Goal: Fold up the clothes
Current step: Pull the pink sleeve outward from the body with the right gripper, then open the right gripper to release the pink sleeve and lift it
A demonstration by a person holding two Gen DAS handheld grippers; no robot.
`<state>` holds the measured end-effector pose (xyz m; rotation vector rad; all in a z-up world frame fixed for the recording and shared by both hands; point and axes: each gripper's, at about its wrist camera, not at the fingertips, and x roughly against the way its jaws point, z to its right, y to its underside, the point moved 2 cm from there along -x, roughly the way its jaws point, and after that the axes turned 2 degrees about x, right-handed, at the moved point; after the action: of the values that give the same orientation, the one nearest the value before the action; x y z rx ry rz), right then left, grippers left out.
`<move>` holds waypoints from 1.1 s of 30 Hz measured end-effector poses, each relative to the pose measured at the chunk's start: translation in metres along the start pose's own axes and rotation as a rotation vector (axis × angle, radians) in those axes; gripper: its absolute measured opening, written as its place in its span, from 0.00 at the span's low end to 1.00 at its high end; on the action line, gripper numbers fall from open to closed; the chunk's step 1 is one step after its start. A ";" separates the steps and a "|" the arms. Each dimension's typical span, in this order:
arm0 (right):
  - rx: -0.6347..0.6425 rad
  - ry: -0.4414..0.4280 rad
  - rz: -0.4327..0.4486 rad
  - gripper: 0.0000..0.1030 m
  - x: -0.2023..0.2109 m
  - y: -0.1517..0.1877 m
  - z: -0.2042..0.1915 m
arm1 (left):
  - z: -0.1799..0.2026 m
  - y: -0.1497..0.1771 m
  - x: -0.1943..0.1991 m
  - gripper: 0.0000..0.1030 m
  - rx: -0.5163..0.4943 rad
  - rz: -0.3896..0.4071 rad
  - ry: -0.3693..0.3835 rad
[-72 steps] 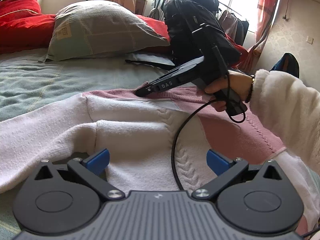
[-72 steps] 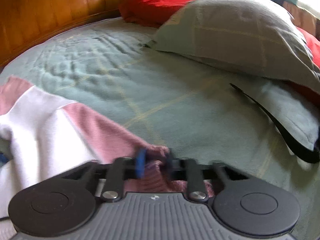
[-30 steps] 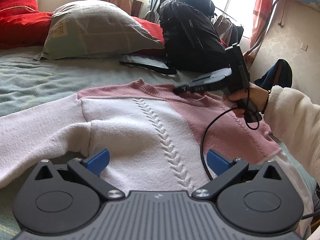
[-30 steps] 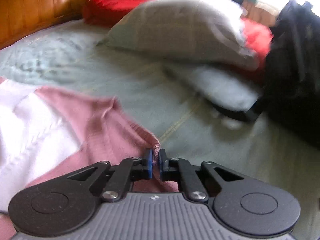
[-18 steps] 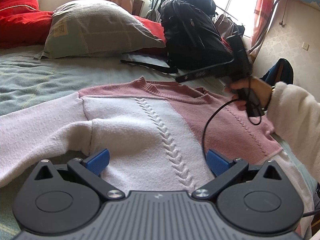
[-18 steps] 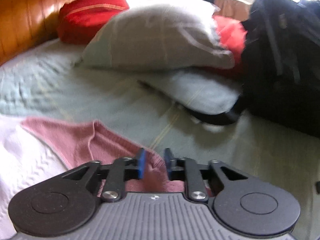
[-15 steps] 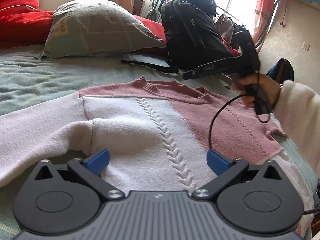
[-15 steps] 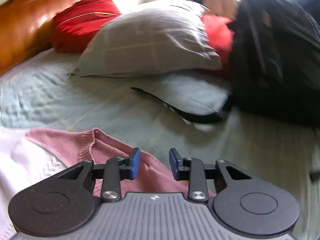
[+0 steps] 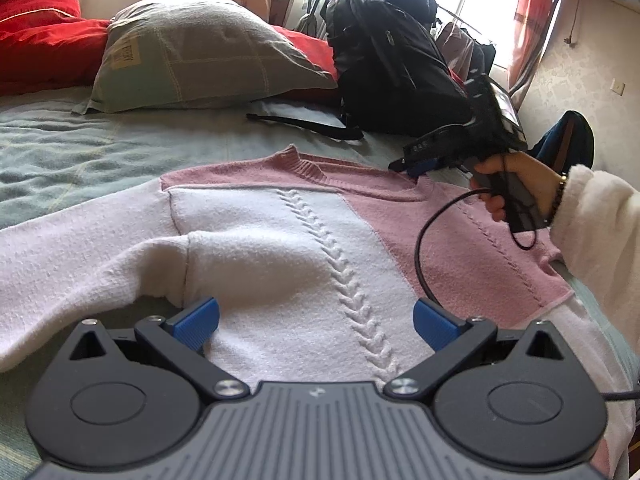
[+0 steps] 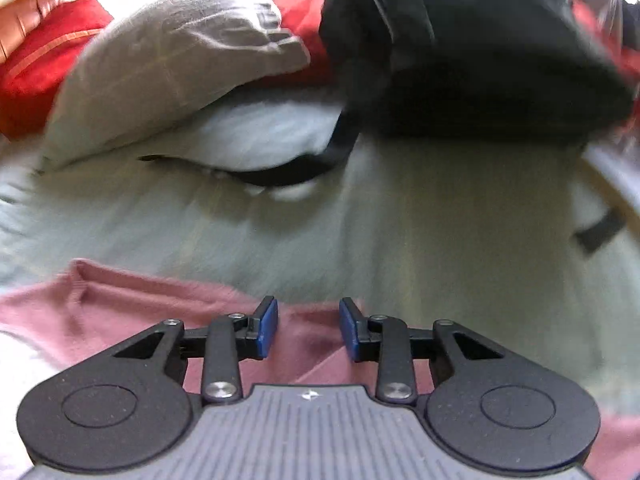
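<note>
So the sweater (image 9: 304, 248) is laid flat across the bed (image 9: 60, 152), collar away, its pink shoulder right under the right gripper (image 10: 307, 330), whose pads are parted and empty, while the left gripper (image 9: 316, 320) is held wide over the hem.

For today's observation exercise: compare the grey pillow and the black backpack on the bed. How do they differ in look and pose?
The grey pillow is pale, with faint check lines and a small label, while the black backpack is dark and plain. The pillow lies low and slumped; the backpack stands taller. The pillow leans on a red cushion; the backpack trails a black strap across the bedcover. Both rest at the far end of the bed, beyond the sweater.
</note>
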<state>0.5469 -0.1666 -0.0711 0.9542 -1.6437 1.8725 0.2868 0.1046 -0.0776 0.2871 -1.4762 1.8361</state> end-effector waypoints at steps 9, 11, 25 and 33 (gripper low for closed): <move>0.022 -0.004 0.013 0.55 0.024 0.003 0.014 | 0.000 0.000 0.000 0.99 0.001 0.001 0.004; 0.035 0.004 -0.036 0.55 0.020 0.005 0.016 | 0.000 0.000 -0.001 0.99 0.000 0.000 0.002; 0.038 0.033 0.063 0.67 0.047 0.008 0.011 | 0.000 0.000 0.000 0.99 0.002 0.000 -0.001; -0.019 -0.046 0.019 0.94 0.082 0.059 0.019 | 0.002 0.000 0.000 0.99 -0.003 -0.001 -0.005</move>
<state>0.4540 -0.2037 -0.0469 0.9841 -1.6999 1.8572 0.2861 0.1029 -0.0774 0.2915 -1.4819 1.8339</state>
